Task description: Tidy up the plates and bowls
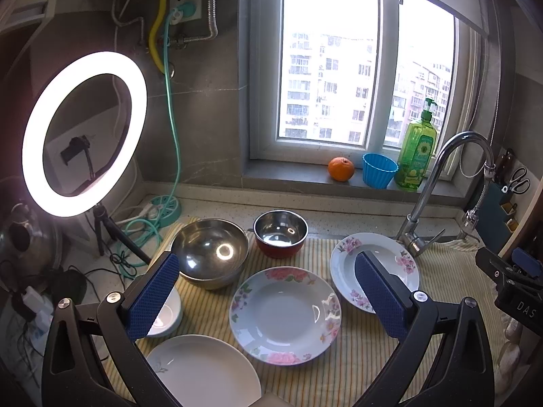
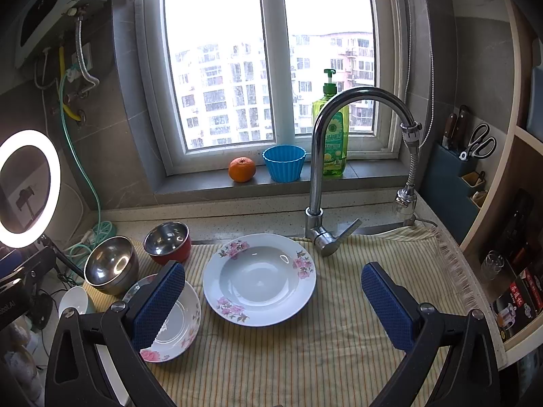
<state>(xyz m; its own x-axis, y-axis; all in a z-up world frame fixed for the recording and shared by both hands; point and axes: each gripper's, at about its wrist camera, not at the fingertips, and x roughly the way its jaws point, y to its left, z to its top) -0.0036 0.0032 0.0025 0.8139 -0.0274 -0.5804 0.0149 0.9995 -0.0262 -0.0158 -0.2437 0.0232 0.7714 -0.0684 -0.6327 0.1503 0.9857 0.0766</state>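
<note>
Nothing is picked up yet: my left gripper (image 1: 268, 291) and right gripper (image 2: 273, 302) both hang above the striped cloth (image 2: 339, 356) with jaws spread wide and empty, so I judge this the choosing step before the first grasp. From the left view, a glossy floral plate (image 1: 285, 315) lies dead centre between my fingers; a deeper rimmed floral plate (image 1: 373, 268) sits at two o'clock, a plain white plate (image 1: 203, 369) at seven, a small white bowl (image 1: 168, 318) at nine. Beyond, at eleven, stands a large steel bowl (image 1: 210, 251), mirror-bright and round-bottomed, and at twelve a smaller steel bowl with a red outer shell (image 1: 281, 234). The glazed plates lie flat and look slick, so the next move likely calls for pinching a rim edge-on.
</note>
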